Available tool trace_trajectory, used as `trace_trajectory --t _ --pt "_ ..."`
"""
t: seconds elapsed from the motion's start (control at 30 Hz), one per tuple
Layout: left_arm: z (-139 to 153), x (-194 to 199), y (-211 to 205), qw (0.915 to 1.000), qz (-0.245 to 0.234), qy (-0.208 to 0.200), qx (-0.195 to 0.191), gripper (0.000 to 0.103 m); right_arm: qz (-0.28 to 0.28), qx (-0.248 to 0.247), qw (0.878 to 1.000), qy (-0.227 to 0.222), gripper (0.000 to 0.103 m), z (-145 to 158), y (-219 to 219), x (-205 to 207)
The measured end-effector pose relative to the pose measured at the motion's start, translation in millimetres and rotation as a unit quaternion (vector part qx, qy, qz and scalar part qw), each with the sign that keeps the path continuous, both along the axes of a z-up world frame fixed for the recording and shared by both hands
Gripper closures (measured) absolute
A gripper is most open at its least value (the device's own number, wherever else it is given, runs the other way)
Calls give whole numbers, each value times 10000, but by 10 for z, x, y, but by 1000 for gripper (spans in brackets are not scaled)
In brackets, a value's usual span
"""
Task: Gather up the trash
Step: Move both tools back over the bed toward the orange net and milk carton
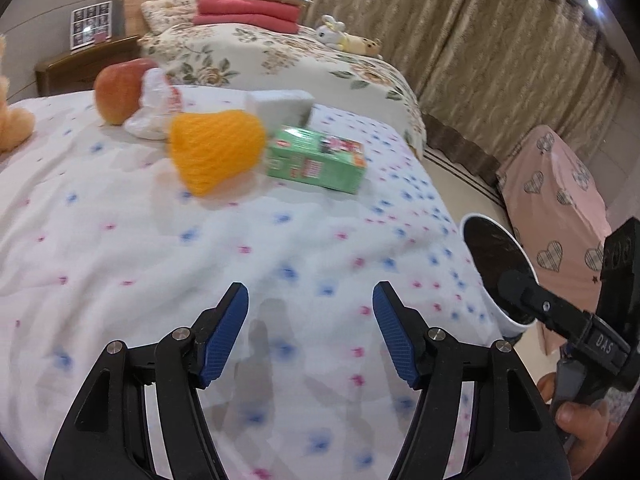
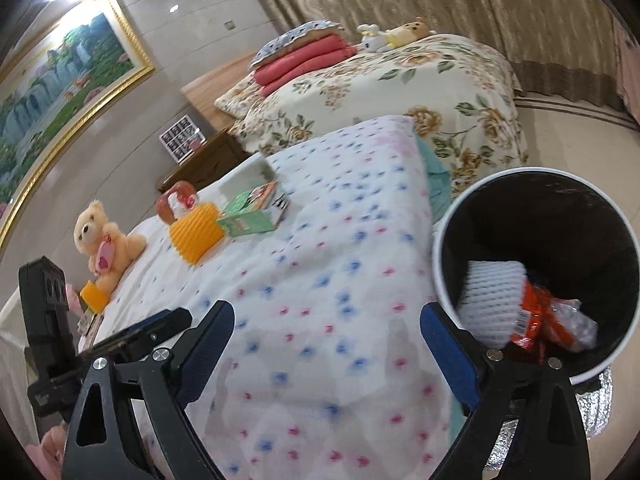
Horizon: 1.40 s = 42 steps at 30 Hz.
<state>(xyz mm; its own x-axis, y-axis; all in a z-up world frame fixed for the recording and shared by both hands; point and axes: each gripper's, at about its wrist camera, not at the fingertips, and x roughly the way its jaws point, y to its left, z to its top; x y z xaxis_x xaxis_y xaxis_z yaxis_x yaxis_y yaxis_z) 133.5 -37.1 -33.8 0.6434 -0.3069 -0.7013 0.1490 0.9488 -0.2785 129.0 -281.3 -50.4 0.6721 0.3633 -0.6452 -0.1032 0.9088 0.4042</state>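
Orange foam net [image 1: 216, 150] straight ahead, well beyond left gripper [image 1: 310, 336], jaws apart, empty; right gripper [image 2: 326, 350] likewise empty, nearer bin [image 2: 460, 216]

Orange foam net [image 1: 216, 151] and green box [image 1: 316, 159] on bed.

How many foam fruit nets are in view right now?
2. An orange foam net lies on the bed beside the green carton; a white foam net is inside the trash bin. More may be buried there.
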Motion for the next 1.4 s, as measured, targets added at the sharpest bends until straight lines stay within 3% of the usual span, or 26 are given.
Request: trace_trajectory --t 0.67,1.03,1.4 --pt "-105 212 567 9985 480 175 -173 34 619 -198 9978 124 8 -75 426 396" --pt "-120 458 890 9961 758 277 -363 34 954 -367 9945 239 8 -128 563 852" --pt "-147 880 844 9978 373 297 -457 34 1940 -690 9785 135 8 -149 808 1312"
